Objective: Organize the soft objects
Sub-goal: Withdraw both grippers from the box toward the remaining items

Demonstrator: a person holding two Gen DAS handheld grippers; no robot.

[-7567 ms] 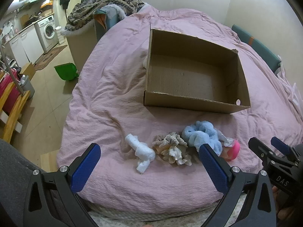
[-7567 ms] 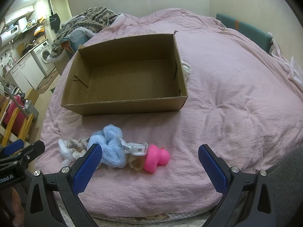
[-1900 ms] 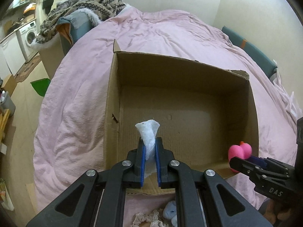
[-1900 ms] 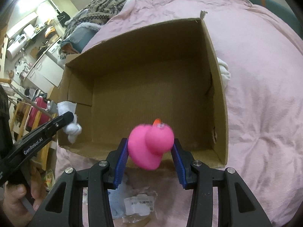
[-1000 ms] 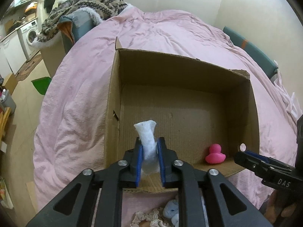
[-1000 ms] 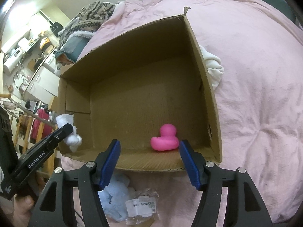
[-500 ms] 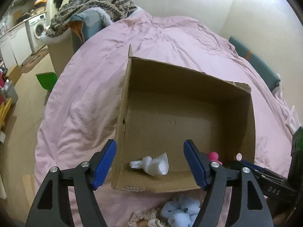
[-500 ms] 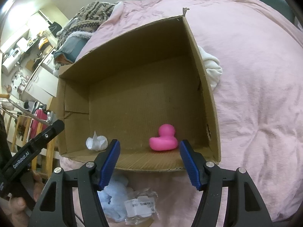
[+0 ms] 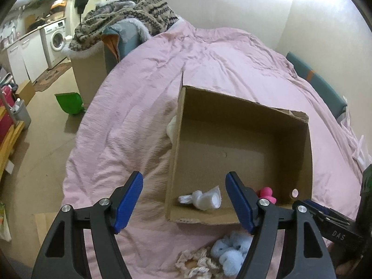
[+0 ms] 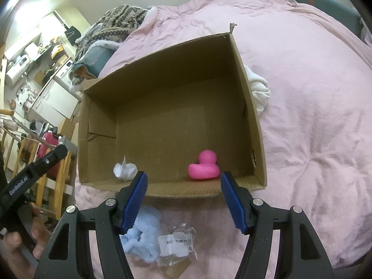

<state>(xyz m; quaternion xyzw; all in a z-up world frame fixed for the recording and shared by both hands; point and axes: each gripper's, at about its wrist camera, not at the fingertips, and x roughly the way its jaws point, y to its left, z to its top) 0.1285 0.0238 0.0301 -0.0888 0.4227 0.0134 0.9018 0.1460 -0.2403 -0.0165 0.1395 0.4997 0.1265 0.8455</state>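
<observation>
An open cardboard box (image 9: 302, 144) (image 10: 253, 121) sits on the pink bed. Inside it, near the front wall, lie a white rolled sock (image 9: 202, 198) (image 10: 125, 171) and a pink rubber duck (image 9: 267, 194) (image 10: 204, 166). My left gripper (image 9: 184, 201) is open and empty above the box's front left corner. My right gripper (image 10: 182, 198) is open and empty just in front of the box, below the duck. On the bed in front of the box lie a fluffy blue item (image 9: 229, 253) (image 10: 141, 239), a cream lace item (image 9: 197, 262) and a clear plastic packet (image 10: 176, 247).
A white cloth (image 9: 172, 127) (image 10: 259, 90) lies on the bed against the box's far side. The pink bedspread (image 9: 209, 53) stretches behind the box. A patterned blanket pile (image 9: 130, 14) sits at the bed's far left. Beside the bed are a green bin (image 9: 69, 103) and a washing machine (image 9: 57, 40).
Both grippers have opened: the duck dropped into the box first, then the white sock. My left gripper has pulled back and up from the box. The right one has barely moved.
</observation>
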